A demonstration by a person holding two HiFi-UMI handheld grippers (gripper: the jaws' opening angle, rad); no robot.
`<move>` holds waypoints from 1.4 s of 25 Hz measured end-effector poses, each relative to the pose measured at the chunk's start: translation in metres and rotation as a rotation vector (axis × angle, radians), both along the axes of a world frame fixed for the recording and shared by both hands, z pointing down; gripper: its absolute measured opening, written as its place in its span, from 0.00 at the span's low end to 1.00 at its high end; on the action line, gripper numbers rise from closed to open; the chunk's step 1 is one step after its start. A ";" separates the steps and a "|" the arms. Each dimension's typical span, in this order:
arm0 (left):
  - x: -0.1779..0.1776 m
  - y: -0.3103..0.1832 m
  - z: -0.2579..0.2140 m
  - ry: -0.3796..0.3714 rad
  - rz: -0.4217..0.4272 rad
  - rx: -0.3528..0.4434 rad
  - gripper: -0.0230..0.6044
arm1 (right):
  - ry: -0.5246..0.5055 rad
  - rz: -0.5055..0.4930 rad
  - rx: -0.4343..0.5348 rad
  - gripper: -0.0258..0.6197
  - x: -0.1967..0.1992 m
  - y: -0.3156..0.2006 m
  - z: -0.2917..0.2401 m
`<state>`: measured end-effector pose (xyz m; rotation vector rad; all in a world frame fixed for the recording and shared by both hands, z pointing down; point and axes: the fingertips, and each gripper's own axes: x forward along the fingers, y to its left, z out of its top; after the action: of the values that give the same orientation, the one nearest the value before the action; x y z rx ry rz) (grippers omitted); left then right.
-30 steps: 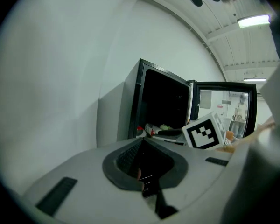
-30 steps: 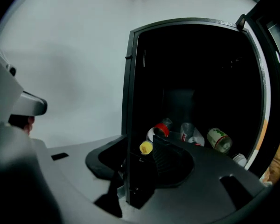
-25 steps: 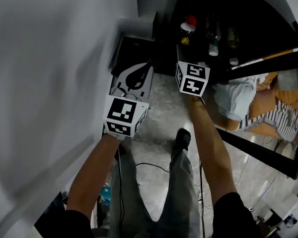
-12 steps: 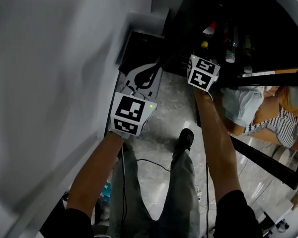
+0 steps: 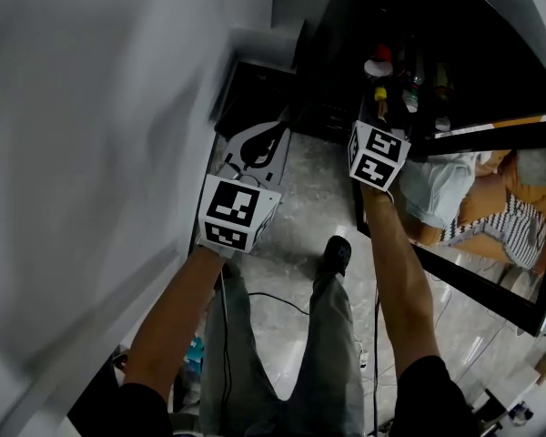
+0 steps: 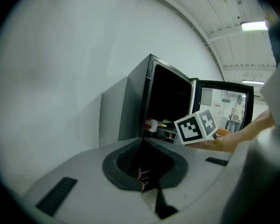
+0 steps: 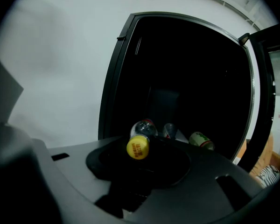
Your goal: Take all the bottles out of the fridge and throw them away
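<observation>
Upper centre, the right gripper (image 5: 379, 109), jaws just closing but not yet clamped, straddles the yellow-capped bottle (image 7: 138, 146) to pull it from the fridge (image 7: 113, 83); the left gripper (image 5: 266, 139) idles, jaws together.

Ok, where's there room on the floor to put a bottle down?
The floor between the wall and the fridge, just ahead of the shoe, is bare. Behind the shoe a cable crosses it. The fridge shelf is crowded with bottles.
</observation>
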<state>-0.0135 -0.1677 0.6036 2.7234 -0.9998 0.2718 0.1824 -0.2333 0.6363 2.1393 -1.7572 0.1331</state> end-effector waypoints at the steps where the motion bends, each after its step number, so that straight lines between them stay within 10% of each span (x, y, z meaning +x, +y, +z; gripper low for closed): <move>1: 0.002 0.002 -0.006 0.001 -0.003 0.001 0.04 | -0.011 -0.004 -0.001 0.27 0.001 0.006 -0.006; 35: 0.008 0.070 -0.315 0.096 -0.099 0.093 0.04 | -0.220 -0.150 -0.047 0.27 -0.003 0.182 -0.318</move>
<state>-0.0056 -0.0982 0.2882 2.7286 -1.1429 0.0782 0.1793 -0.0510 0.3184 2.0159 -2.0080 0.3784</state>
